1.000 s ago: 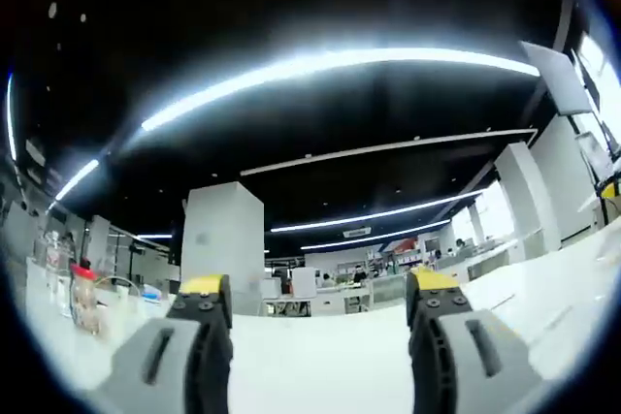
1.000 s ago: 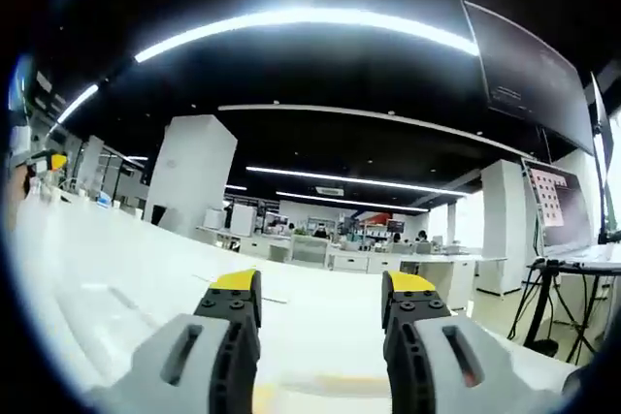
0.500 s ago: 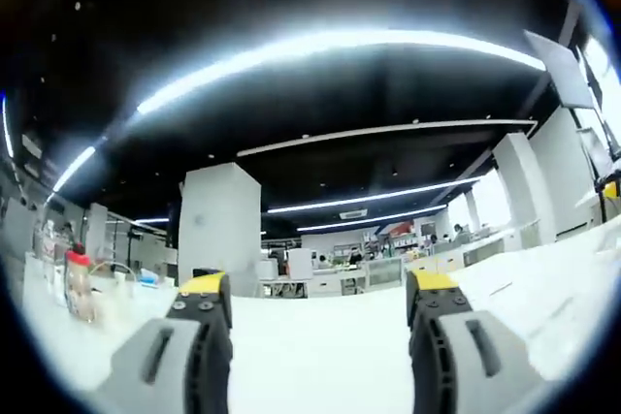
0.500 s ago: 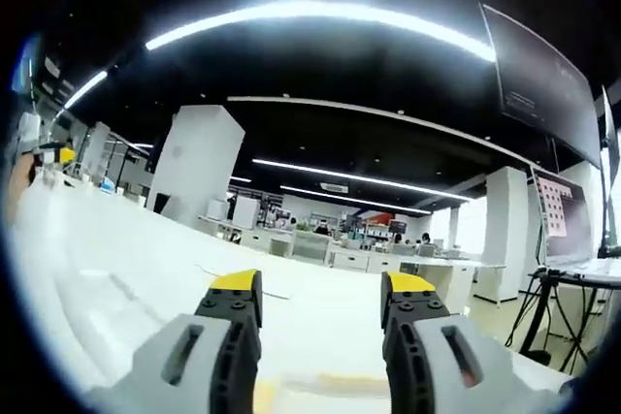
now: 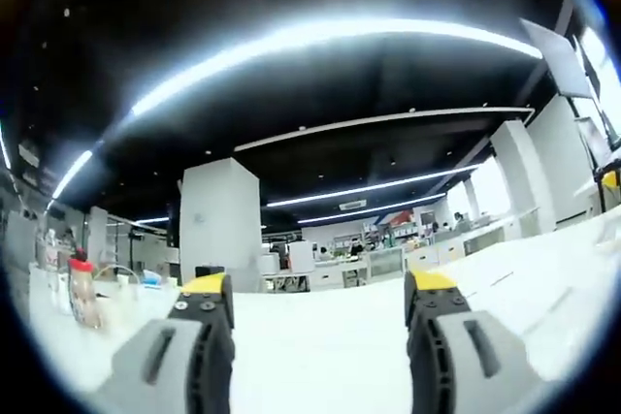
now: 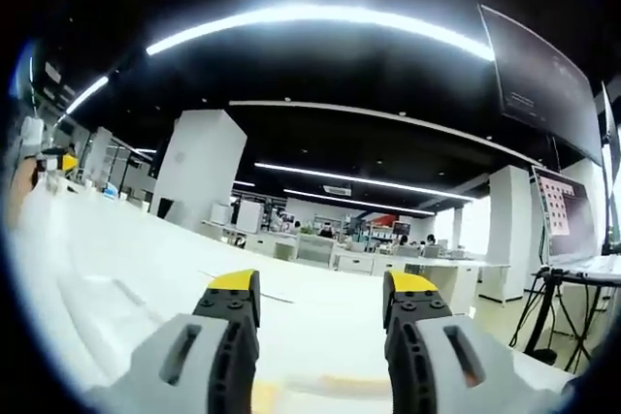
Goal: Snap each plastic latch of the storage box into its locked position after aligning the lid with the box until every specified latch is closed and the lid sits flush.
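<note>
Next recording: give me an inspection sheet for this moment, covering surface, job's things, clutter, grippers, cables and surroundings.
Surface: white table, bright and overexposed.
Job's things: nothing seen.
Clutter: red-capped bottle and small items at the table's far edge in the left gripper view.
Grippers: left gripper open, nothing between its jaws; right gripper open, also holding nothing; both level, looking out across the table.
Cables: a thin light loop beside the bottle, possibly a cable; cannot tell.
Surroundings: open office with white pillar, ceiling light strips, hanging dark screen, distant desks.
</note>
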